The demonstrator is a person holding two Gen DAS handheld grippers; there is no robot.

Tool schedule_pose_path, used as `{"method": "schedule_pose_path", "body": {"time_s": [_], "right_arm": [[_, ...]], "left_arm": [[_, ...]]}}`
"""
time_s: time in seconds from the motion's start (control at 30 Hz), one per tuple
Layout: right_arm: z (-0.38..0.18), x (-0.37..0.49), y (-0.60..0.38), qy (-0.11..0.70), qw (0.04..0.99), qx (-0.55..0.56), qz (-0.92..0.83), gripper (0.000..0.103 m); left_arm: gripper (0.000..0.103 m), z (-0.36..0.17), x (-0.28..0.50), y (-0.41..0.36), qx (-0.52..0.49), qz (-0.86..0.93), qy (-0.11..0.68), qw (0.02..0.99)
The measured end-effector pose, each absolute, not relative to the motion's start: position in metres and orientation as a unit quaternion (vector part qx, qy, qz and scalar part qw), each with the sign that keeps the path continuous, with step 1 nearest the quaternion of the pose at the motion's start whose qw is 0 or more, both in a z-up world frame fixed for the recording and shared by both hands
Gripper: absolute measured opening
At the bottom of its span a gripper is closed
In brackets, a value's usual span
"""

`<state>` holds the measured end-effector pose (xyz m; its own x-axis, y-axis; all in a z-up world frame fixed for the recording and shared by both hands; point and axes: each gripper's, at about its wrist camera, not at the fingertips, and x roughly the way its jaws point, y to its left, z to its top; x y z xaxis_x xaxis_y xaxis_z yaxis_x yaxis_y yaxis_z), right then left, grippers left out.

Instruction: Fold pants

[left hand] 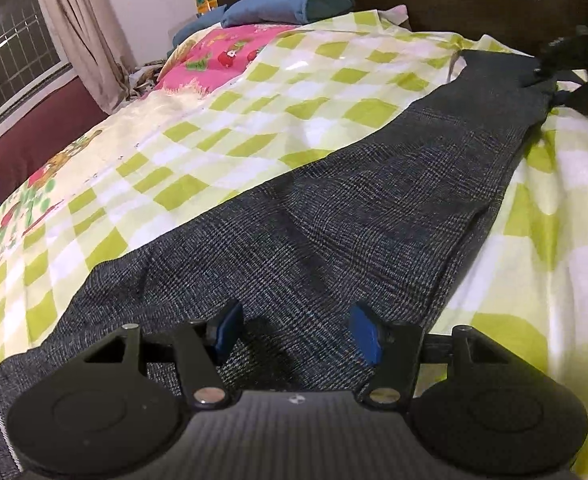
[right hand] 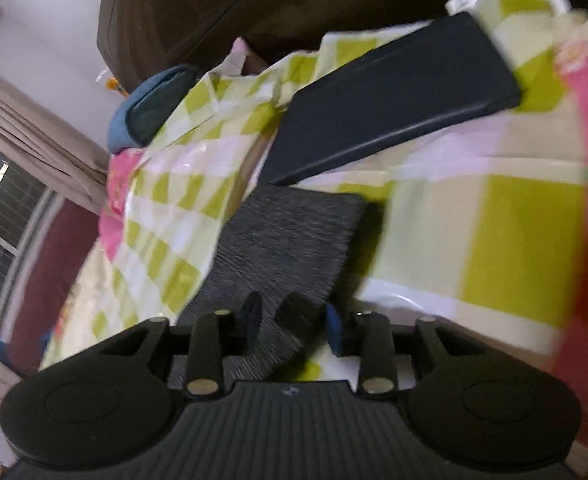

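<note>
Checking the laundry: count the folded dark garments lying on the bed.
1: the folded dark garment lies near the headboard, beyond the grey checked pants, which are still spread out. Others may be hidden.

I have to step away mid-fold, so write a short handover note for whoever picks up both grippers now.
Left gripper: open, over the grey checked pants, gripping nothing.
Right gripper: open, a pants edge between its fingers, not pinched.
Pants lie long and flat on the green checked bedsheet; lengthwise fold looks done.
Left: fold end to end.
</note>
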<state>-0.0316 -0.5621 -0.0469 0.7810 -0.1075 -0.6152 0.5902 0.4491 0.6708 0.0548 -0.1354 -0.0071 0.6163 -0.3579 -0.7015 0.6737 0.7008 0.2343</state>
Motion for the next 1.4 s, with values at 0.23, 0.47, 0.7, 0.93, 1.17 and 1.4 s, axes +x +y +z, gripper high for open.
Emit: {"method": "schedule_pose_path", "body": {"time_s": [0.23,0.47,0.7,0.93,1.17,1.4], "right_arm": [[-0.053,-0.035,-0.569,0.224,0.795,0.523,-0.212,0.007],[0.038,-0.003,-0.490,0.197,0.877,0.432,-0.074,0.007],[0.081,0.082,-0.313,0.269,0.905,0.311,0.111,0.007],[0.055,0.115,-0.125,0.376,0.880,0.174,0.232,0.007],[0.056,0.122,-0.088,0.393,0.880,0.164,0.213,0.007],[0.098,0.127,-0.044,0.327,0.907,0.111,0.242,0.007]], "left_arm": [[0.072,-0.007,0.056,-0.147,0.254,-0.301,0.325,0.860],[0.072,-0.004,0.055,-0.127,0.212,-0.305,0.335,0.866],[0.072,0.011,0.040,-0.050,0.180,-0.250,0.329,0.893],[0.074,0.019,0.041,0.029,0.146,-0.165,0.341,0.914],[0.074,0.013,0.040,0.083,0.084,-0.122,0.361,0.921],[0.074,0.025,0.034,0.107,0.026,-0.114,0.347,0.930]]}}
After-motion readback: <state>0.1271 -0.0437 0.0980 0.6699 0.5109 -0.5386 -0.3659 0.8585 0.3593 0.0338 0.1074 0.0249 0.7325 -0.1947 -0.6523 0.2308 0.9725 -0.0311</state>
